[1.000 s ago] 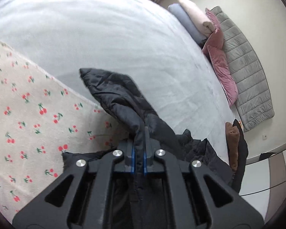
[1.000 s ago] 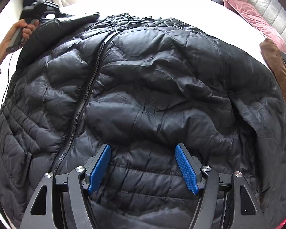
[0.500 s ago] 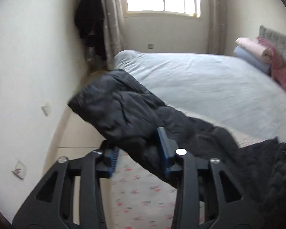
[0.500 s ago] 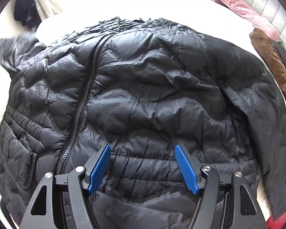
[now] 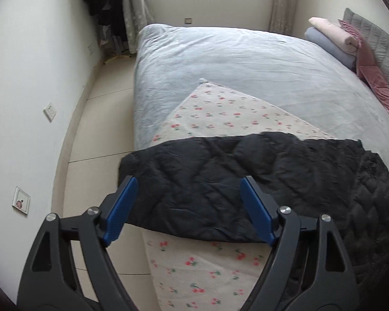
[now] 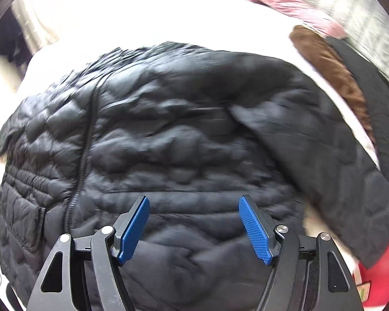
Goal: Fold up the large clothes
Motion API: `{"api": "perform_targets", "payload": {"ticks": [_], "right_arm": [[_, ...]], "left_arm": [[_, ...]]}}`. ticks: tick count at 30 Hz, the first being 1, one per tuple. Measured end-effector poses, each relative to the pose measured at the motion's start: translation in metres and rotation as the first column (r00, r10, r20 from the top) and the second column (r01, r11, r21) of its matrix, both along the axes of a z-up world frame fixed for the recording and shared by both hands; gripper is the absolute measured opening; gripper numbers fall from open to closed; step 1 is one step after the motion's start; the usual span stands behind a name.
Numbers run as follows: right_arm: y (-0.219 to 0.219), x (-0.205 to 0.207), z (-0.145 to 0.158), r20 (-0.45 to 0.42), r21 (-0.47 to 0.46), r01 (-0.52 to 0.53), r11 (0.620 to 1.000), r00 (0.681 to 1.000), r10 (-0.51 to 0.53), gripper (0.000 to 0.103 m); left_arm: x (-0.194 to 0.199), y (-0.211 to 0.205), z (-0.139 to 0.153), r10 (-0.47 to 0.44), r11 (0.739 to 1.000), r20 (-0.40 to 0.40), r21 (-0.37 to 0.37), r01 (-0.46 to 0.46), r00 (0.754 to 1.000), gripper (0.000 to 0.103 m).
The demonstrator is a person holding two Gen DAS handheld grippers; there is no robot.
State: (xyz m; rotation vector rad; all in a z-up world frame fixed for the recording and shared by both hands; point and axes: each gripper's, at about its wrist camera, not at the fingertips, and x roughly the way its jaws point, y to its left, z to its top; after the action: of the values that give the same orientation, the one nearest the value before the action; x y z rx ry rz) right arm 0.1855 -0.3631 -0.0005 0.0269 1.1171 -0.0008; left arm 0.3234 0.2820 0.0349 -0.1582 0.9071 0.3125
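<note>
sleeves laid out, jacket ready for its first fold

the black puffer jacket lies spread on the bed, zipper up, filling most of the right wrist view; that view is smeared by motion. in the left wrist view 1 sleeve stretches flat across the middle of the frame, over a cherry-print sheet, with its cuff end reaching past the bed's edge at left centre.

the left gripper has its blue fingers wide apart and holds nothing; the sleeve sits beyond and between them, not touched. the right gripper is likewise spread, its fingers apart over the lower body of the jacket, gripping nothing. the other sleeve angles down the right side of that frame.

judging by this, the flattening step looks finished and the folding proper has not begun. the next move likely calls for pinching a sleeve near the cuff and carrying it across the chest. the padded cloth is slippery and thick, so a deep bite should hold better than a shallow one.
</note>
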Motion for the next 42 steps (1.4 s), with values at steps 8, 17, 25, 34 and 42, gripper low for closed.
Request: {"api": "perform_targets", "payload": {"ticks": [8, 17, 25, 34, 42], "right_arm": [[-0.113, -0.026, -0.002, 0.031, 0.056, 0.318, 0.947, 0.947, -0.32, 0.079], [-0.189, -0.04, -0.022, 0.089, -0.091, 0.518, 0.85, 0.855, -0.512, 0.079], [-0.26, -0.036, -0.04, 0.086, -0.169, 0.653, 0.739, 0.756, -0.649, 0.079], [-0.272, -0.033, -0.059, 0.089, -0.097, 0.598, 0.796, 0.802, -0.591, 0.054], [-0.238, -0.025, 0.011, 0.289, -0.253, 0.505, 0.826, 0.854, -0.433, 0.008]], "left_arm": [[0.002, -0.125, 0.017, -0.262, 0.964, -0.012, -0.043, 0.261, 0.965, 0.084], [0.013, -0.256, 0.01, -0.435, 0.9, -0.083, -0.004, 0.436, 0.897, 0.084], [0.021, -0.361, -0.009, -0.566, 0.824, -0.096, -0.033, 0.566, 0.818, 0.084], [0.032, -0.437, -0.04, -0.635, 0.772, -0.106, -0.096, 0.628, 0.765, 0.084], [0.063, -0.479, -0.035, -0.658, 0.74, 0.015, -0.173, 0.65, 0.753, 0.073]]}}
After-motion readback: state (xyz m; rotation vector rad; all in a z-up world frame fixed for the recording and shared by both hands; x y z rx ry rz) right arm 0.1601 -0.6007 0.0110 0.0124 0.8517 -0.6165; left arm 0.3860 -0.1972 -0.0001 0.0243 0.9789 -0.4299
